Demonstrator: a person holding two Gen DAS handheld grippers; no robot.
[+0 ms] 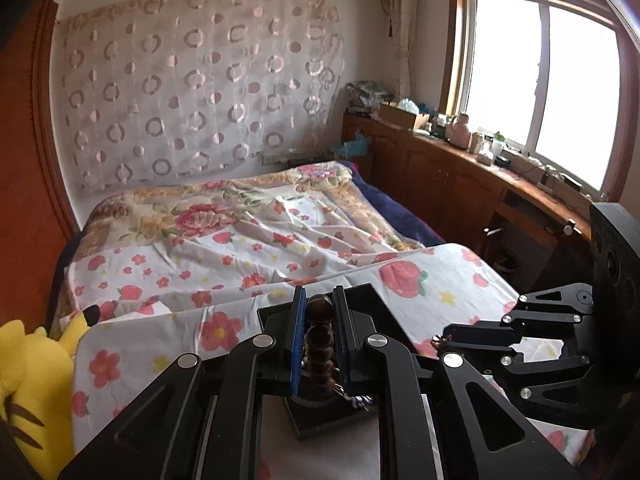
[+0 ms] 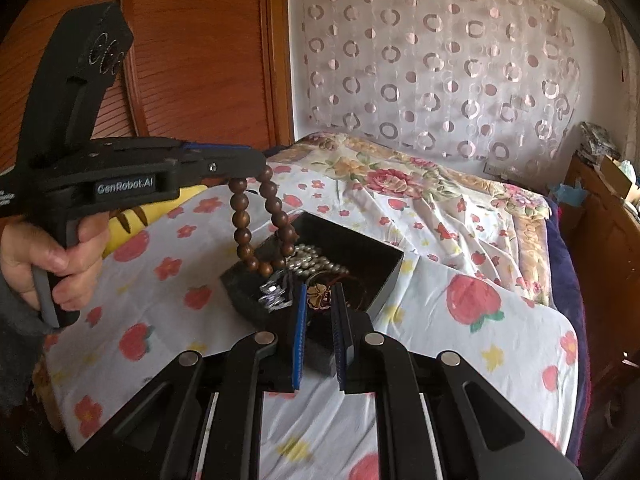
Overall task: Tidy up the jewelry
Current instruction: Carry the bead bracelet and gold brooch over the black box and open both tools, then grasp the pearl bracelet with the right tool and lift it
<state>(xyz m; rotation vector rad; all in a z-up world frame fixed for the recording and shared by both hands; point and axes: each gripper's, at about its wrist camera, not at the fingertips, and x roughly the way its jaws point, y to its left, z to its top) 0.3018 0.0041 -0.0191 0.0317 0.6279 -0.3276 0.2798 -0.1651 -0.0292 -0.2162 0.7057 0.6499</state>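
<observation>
My left gripper [image 1: 319, 300] is shut on a brown wooden bead bracelet [image 1: 319, 340]. In the right wrist view the bracelet [image 2: 260, 224] hangs as a loop from the left gripper [image 2: 256, 168], above the left end of a black jewelry box [image 2: 360, 252]. The box sits on a flowered cloth and holds a pearl strand [image 2: 316, 264], a silver piece [image 2: 274, 294] and a dark piece with a gold flower [image 2: 318, 294]. My right gripper [image 2: 320, 292] hovers over the box's near side, jaws a narrow gap apart, nothing between them. It shows in the left wrist view [image 1: 440, 340] too.
The box rests on a cloth-covered surface [image 2: 460, 340] in front of a bed [image 1: 240, 224] with floral covers. A yellow plush toy [image 1: 24, 380] lies at the left. A wooden cabinet [image 1: 460, 172] with clutter runs under the window at the right.
</observation>
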